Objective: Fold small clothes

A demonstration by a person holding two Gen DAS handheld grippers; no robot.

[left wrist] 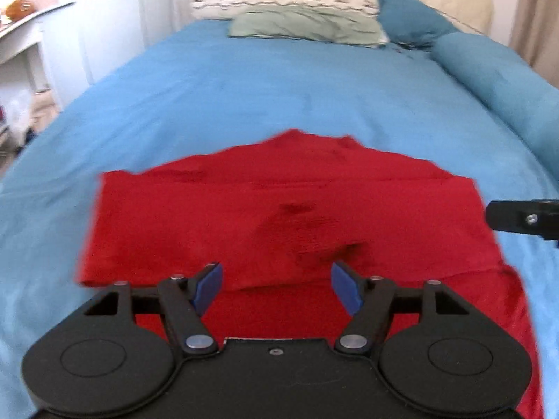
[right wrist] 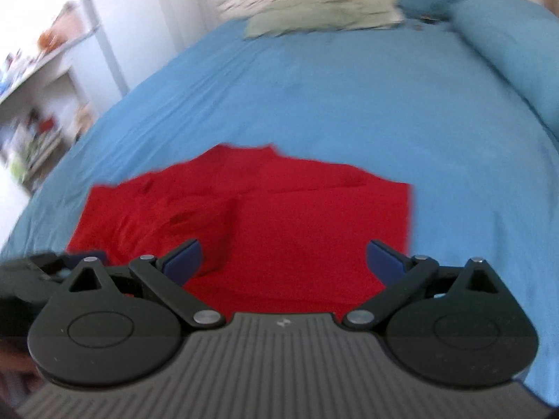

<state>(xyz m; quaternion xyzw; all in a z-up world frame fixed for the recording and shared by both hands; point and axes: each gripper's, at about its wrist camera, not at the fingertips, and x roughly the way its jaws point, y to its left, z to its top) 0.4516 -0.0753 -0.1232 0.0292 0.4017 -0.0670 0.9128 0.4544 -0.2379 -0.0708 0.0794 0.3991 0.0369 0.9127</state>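
I think the red shirt (left wrist: pixel 279 209) is soft, light and floppy, so I would pinch it at a corner or edge. It looks partly folded and lies on the blue bed (left wrist: pixel 244 87). My left gripper (left wrist: pixel 276 288) and right gripper (right wrist: pixel 284 262) both gape wide, holding nothing.

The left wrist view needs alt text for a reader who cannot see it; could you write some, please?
An open left tool hovers over a partly folded red garment lying on a blue bedspread. Pillows lie at the far end, and the right tool shows at the right edge.
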